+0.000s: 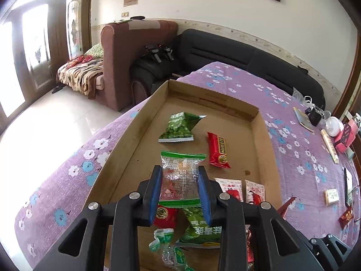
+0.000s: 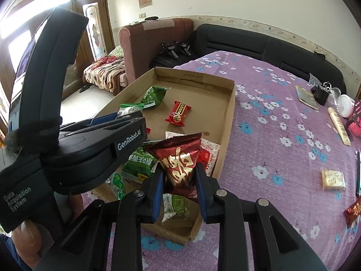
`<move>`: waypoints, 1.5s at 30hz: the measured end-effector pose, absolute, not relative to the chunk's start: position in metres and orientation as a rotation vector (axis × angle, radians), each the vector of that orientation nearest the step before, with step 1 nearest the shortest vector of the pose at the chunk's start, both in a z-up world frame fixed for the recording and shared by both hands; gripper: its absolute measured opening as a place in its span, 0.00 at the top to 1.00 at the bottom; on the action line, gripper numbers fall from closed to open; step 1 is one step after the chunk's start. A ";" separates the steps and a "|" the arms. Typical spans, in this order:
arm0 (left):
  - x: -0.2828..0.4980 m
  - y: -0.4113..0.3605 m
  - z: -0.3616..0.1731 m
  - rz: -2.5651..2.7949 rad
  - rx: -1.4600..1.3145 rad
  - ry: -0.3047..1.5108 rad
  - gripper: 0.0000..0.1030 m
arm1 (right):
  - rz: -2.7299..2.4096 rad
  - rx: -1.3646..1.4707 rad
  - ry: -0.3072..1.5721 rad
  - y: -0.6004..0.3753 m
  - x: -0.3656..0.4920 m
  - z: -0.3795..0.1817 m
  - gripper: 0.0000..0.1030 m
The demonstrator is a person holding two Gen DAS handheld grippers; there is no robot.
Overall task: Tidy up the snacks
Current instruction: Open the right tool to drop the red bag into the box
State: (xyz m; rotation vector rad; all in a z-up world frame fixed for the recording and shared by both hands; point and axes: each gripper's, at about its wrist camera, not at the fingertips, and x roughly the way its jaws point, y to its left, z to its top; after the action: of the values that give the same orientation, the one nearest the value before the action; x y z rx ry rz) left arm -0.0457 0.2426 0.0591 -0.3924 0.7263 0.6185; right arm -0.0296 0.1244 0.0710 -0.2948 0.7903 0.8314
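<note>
We read "GenRobot.AI" and "Data Acquisition System" on the left tongs (image 2: pixel 117 122), seen side-on reaching over the cardboard tray (image 2: pixel 227 122) on the purple flowered table (image 2: pixel 282 117). They pinch a clear green-edged snack packet (image 1: pixel 180 176) above the tray. The right tongs (image 2: pixel 179 187) pinch a dark red snack bag (image 2: pixel 178 158) with gold characters, raised over the tray's near corner.
</note>
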 end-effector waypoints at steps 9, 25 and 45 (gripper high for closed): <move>-0.044 0.250 0.053 0.637 -0.412 0.755 0.68 | 0.833 -0.291 0.827 0.134 -0.021 0.059 0.75; -0.032 0.246 0.047 0.658 -0.377 0.781 0.68 | 0.849 -0.253 0.857 0.131 -0.013 0.046 0.75; -0.030 0.240 0.046 0.669 -0.357 0.781 0.67 | 0.877 -0.306 0.844 0.135 -0.026 0.047 0.49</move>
State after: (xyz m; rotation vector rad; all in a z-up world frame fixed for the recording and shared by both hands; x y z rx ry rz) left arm -0.0298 0.2400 0.0461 -0.3566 0.7807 0.6687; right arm -0.0255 0.1354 0.0469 -0.3059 0.8441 0.8774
